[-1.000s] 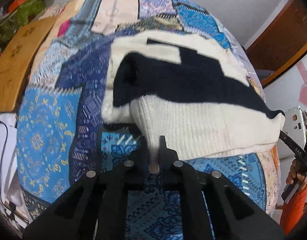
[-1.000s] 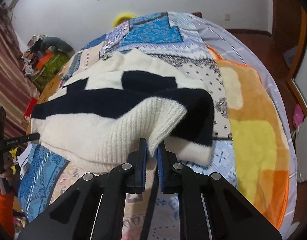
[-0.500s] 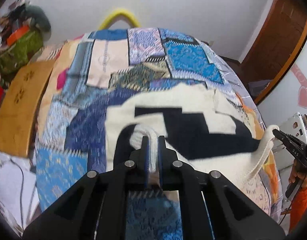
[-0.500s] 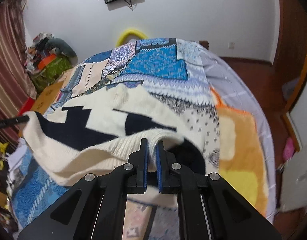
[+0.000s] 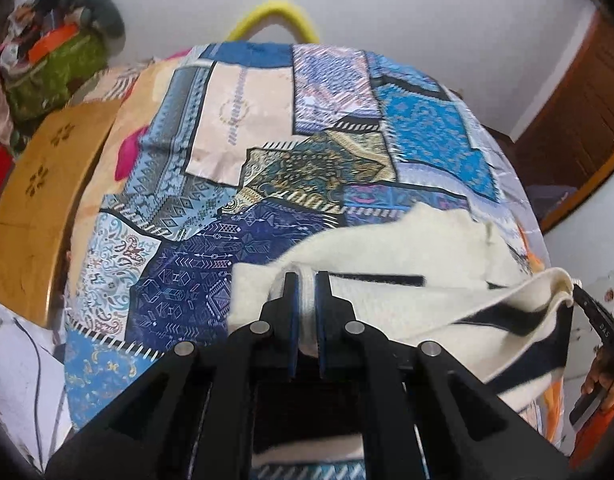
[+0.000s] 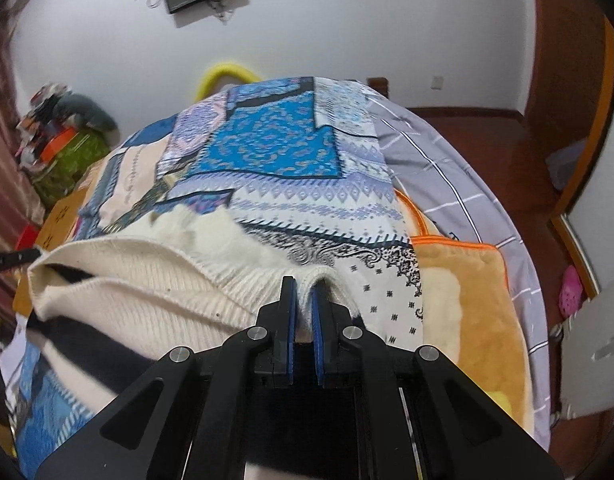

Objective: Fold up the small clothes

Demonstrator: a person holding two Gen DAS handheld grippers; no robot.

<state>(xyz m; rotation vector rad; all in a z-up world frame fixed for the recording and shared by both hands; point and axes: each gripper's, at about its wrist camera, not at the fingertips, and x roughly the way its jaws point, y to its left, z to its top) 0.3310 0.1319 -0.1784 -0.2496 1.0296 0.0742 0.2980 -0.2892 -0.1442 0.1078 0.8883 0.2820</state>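
**A:** Where do you stand with the fold?

**B:** Partway, I'd judge. Your left gripper (image 5: 305,280) is clamped on a pinch of the cream-and-navy sweater (image 5: 387,276), the knit bunched up between its blue pads. Your right gripper (image 6: 303,286) is closed the same way on the ribbed cream edge (image 6: 147,280) on its side. The edge is lifted and stretched between your two grips; beyond the jaws the rest of the sweater lies on the patchwork bedspread (image 5: 267,168).

**A:** So what counts as done?

**B:** Both corners are gripped and raised, and the held edge seems to be doubling over the body. Nothing looks laid down or squared up.

**A:** And what's left?

**B:** You need to lay that held edge over the part ahead of your jaws, line it up with the far edge, let go, then probably fold once more. I can't tell where the sleeves sit; they're hidden under the raised knit.

**A:** Any worry?

**B:** The knit sags between your grips, so it could land crooked.
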